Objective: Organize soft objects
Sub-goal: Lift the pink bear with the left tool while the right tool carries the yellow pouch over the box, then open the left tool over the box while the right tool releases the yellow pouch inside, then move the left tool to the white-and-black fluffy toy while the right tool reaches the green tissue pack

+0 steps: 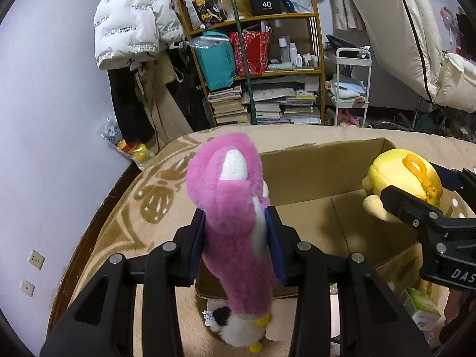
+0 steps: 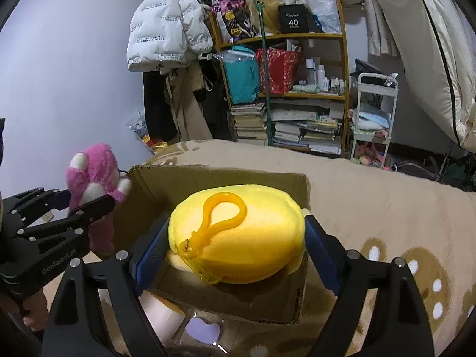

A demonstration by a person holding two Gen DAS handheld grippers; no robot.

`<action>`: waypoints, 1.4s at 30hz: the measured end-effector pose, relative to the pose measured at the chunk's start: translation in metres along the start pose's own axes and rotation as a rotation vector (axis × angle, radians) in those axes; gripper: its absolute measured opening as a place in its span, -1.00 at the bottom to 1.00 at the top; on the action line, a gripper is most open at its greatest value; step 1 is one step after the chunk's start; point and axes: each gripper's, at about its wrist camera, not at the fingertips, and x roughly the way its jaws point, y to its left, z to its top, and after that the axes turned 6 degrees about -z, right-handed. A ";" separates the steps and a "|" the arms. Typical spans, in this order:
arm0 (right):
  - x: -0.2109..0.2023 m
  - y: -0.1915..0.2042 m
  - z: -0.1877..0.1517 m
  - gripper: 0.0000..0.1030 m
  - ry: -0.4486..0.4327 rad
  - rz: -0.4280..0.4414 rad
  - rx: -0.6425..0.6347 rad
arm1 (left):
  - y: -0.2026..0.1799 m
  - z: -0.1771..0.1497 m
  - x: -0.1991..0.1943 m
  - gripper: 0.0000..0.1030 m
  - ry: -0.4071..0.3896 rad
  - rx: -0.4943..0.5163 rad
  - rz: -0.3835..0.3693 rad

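Note:
My left gripper (image 1: pixel 235 226) is shut on a pink plush toy (image 1: pixel 235 208) with white patches, held upright at the near left edge of an open cardboard box (image 1: pixel 312 178). It also shows in the right wrist view (image 2: pixel 95 178). My right gripper (image 2: pixel 235 238) is shut on a yellow plush toy (image 2: pixel 253 232) with an orange plastic clip (image 2: pixel 220 211), held above the box (image 2: pixel 226 178). The yellow plush also shows in the left wrist view (image 1: pixel 401 178) over the box's right side.
The box sits on a beige patterned blanket (image 1: pixel 142 208). A black and white plush (image 1: pixel 232 327) and a green packet (image 1: pixel 419 303) lie below my grippers. A cluttered shelf (image 1: pixel 261 68), a white cart (image 1: pixel 351 86) and hanging coats (image 1: pixel 134 20) stand behind.

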 end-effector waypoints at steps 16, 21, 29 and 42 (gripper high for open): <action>-0.014 0.001 -0.003 1.00 0.000 0.003 -0.012 | 0.022 -0.007 -0.017 0.63 0.027 -0.072 0.037; -0.027 -0.001 -0.007 1.00 0.012 -0.018 -0.007 | 0.031 -0.013 -0.030 0.76 0.035 -0.095 0.031; -0.059 -0.010 -0.013 1.00 0.014 -0.042 0.024 | 0.042 -0.024 -0.055 0.91 0.046 -0.130 0.036; -0.080 -0.015 -0.040 1.00 0.149 -0.067 0.096 | 0.040 -0.049 -0.081 0.92 0.104 -0.135 0.032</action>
